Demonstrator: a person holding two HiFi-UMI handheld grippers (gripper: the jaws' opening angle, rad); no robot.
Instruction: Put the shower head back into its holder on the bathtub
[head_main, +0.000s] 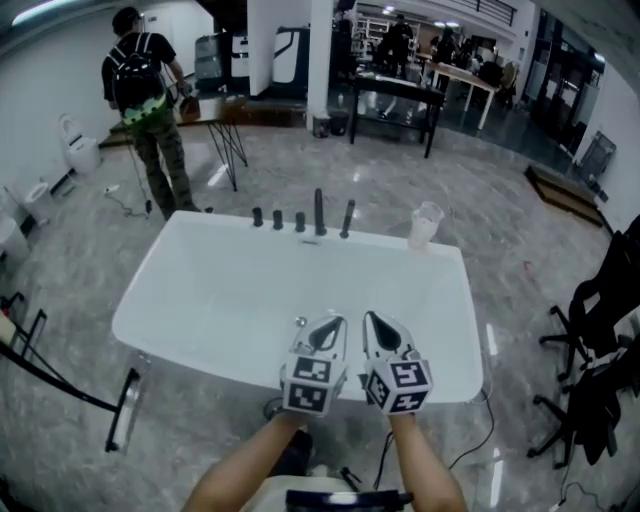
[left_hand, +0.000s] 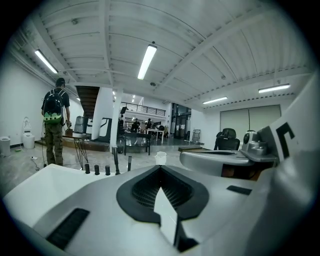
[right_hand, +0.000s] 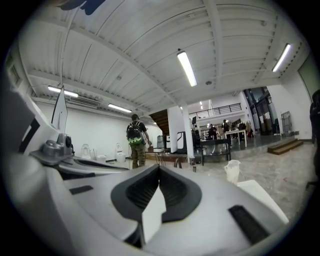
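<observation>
The white bathtub (head_main: 160, 300) lies below me, and my two grippers hang side by side over its near rim. On the far rim stands a row of black fittings (head_main: 300, 218): three short knobs, a tall post (head_main: 319, 212) and a slim upright rod (head_main: 347, 218). I cannot tell which of them is the shower head. My left gripper (head_main: 326, 328) is shut with nothing in it, its tips (left_hand: 160, 170) meeting in the left gripper view. My right gripper (head_main: 380, 327) is shut and empty too, tips (right_hand: 159, 167) together. Both point level towards the fittings (left_hand: 106, 169).
A clear plastic cup (head_main: 425, 225) sits on the tub's far right corner. A person with a backpack (head_main: 150, 110) stands beyond the tub's far left by a small table. Black office chairs (head_main: 600, 340) are to the right, a black metal stand (head_main: 125, 405) at the near left.
</observation>
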